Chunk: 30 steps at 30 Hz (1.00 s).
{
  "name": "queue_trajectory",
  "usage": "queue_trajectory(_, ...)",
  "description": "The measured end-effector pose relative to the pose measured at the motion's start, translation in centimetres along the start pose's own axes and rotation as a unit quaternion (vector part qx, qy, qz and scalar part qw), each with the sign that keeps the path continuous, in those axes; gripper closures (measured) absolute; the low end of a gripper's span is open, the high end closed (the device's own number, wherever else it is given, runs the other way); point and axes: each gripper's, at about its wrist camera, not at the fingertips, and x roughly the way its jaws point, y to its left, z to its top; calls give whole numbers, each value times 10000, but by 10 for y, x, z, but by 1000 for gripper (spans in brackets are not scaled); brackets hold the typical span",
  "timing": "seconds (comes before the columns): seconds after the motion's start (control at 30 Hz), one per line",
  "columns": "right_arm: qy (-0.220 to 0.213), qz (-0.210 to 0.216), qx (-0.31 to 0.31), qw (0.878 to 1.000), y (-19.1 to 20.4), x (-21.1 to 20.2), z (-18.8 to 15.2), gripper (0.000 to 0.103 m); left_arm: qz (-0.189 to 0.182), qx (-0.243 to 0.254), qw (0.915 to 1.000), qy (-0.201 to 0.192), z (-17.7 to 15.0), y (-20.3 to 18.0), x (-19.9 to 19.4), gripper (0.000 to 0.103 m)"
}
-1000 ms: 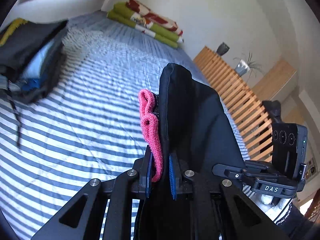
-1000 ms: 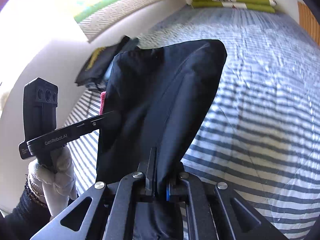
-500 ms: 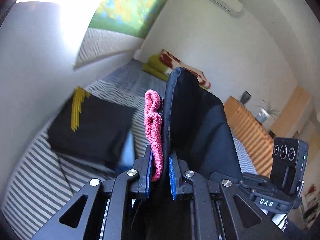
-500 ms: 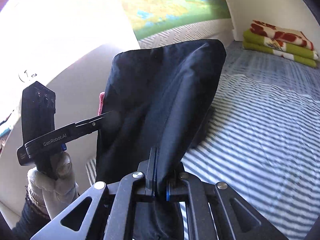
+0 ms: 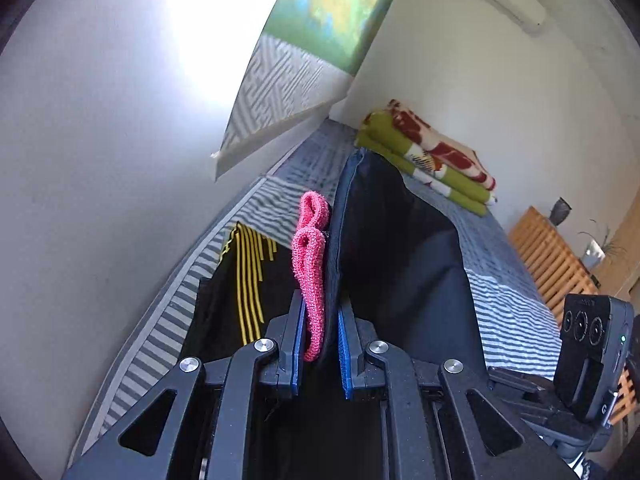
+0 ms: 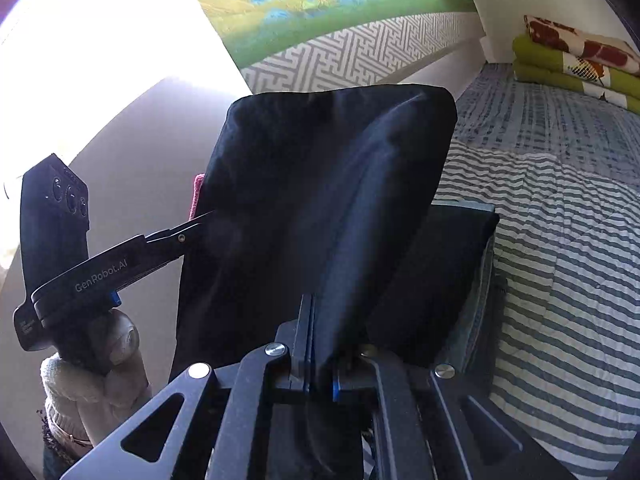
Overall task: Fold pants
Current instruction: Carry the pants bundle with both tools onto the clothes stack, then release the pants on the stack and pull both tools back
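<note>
Both grippers are clamped on the folded black pants (image 5: 396, 264), left gripper (image 5: 320, 344) pinching the pink waistband (image 5: 312, 272) edge (blue pads squeezing it) and right gripper (image 6: 320, 364) biting the other side, held up above the striped bed (image 6: 560, 260).

The pants (image 5: 392, 264) are dark navy with a pink knitted waistband (image 5: 312, 272), folded into a thick bundle and held upright in the air above the striped bed (image 6: 560, 240).
</note>
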Motion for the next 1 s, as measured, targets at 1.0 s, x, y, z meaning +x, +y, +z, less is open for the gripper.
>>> queue_trajectory(1.0,507,169,-622,9966,10,38,-81,77,615,147,9953,727,6,36,174,73)
